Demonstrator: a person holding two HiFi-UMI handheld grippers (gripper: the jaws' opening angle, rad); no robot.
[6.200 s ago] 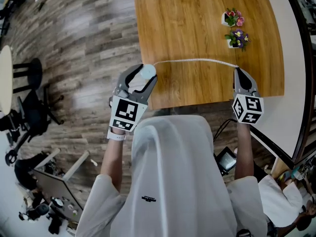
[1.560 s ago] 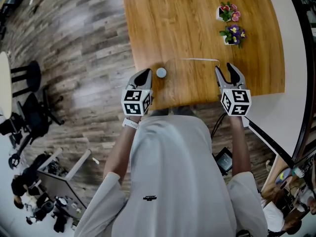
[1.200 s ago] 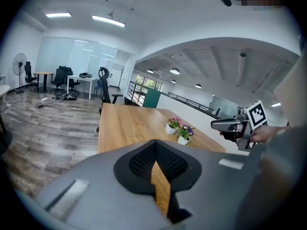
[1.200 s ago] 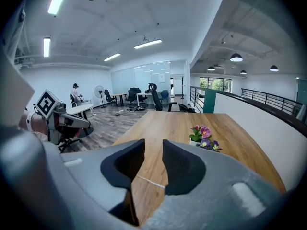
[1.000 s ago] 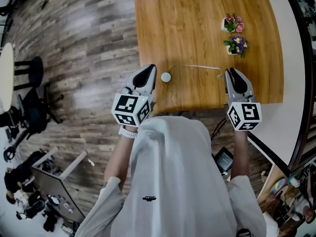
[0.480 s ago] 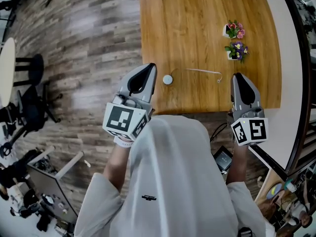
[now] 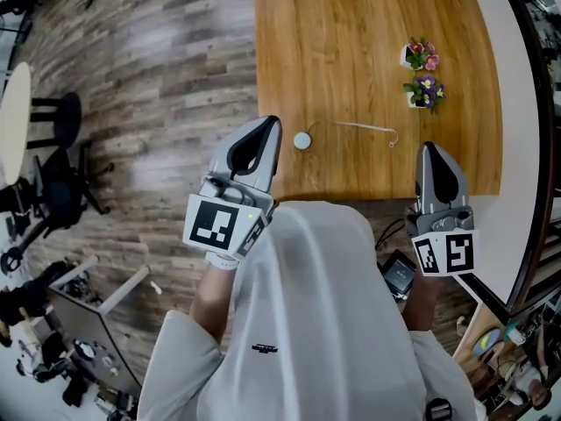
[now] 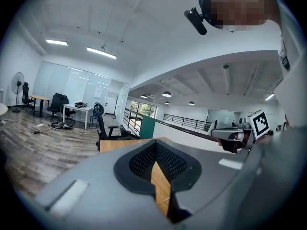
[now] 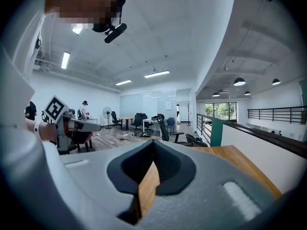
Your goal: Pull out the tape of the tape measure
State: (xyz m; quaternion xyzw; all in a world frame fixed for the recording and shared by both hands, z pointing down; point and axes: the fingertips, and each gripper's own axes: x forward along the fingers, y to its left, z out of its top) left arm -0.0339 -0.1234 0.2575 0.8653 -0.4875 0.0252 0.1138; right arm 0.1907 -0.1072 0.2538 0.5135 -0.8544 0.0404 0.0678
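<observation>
Wooden table [image 7: 351, 51]. Near its front edge we hold the left gripper [image 7: 265, 126] and right gripper [image 7: 429, 151], jaws together on nothing, the right's just closed. Between them lies the small round tape measure [image 7: 301, 140], probably light and slide-prone; its thin, limp tape [image 7: 364, 128] trails right. We would pinch the end tab [image 7: 394, 139], steadying the tape measure.

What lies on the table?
A tape measure, tape drawn out; a pink flower pot; a purple flower pot. The left gripper and right gripper cover parts of the table edge.
</observation>
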